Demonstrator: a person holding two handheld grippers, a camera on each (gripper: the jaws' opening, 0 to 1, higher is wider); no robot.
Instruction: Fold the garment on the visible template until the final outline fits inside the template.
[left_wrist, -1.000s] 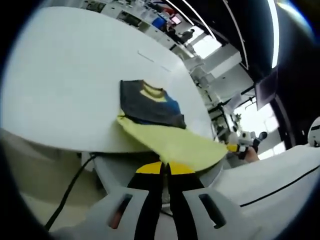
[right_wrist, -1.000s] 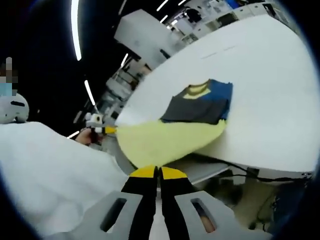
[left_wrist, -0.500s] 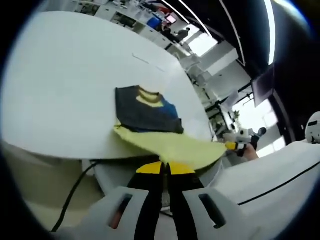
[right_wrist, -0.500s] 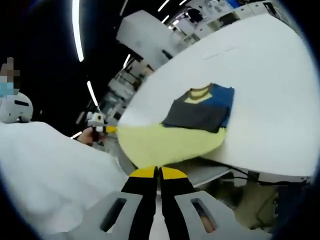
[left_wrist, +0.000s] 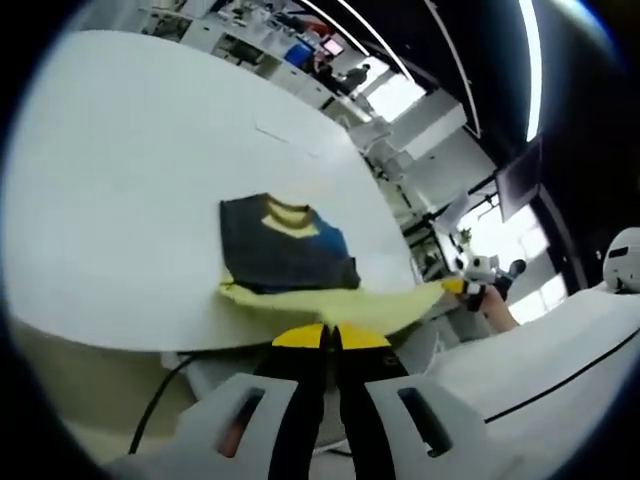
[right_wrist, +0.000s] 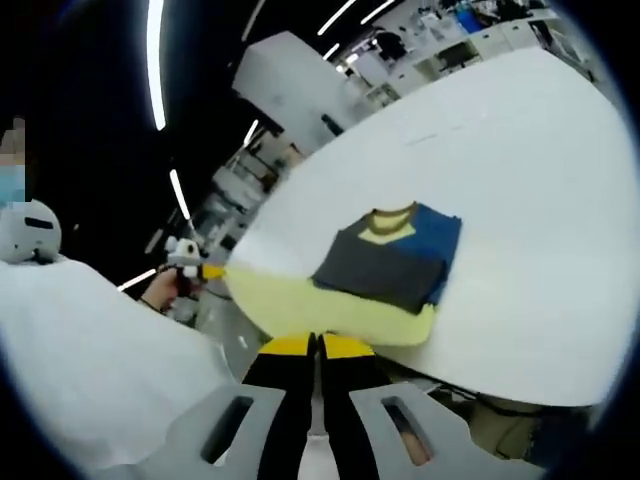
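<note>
A garment lies on the white table (left_wrist: 120, 180): its dark grey and blue upper part (left_wrist: 285, 245) with a yellow collar rests flat, and its yellow lower part (left_wrist: 340, 305) is stretched off the near edge. My left gripper (left_wrist: 331, 337) is shut on one corner of the yellow hem. My right gripper (right_wrist: 318, 345) is shut on the other corner of the yellow hem (right_wrist: 300, 305). The right gripper (left_wrist: 470, 285) also appears at the right of the left gripper view, and the left gripper (right_wrist: 190, 265) at the left of the right gripper view.
The table's near edge (left_wrist: 130, 345) curves just in front of my jaws, with a black cable (left_wrist: 150, 420) hanging below it. A person's white sleeve (right_wrist: 90, 370) is close beside the right gripper. Desks and equipment stand beyond the table's far side (left_wrist: 300, 50).
Both grippers have carried the yellow hem up and forward toward the table, so the hanging yellow part looks flatter and shorter, closer to the dark upper part.
</note>
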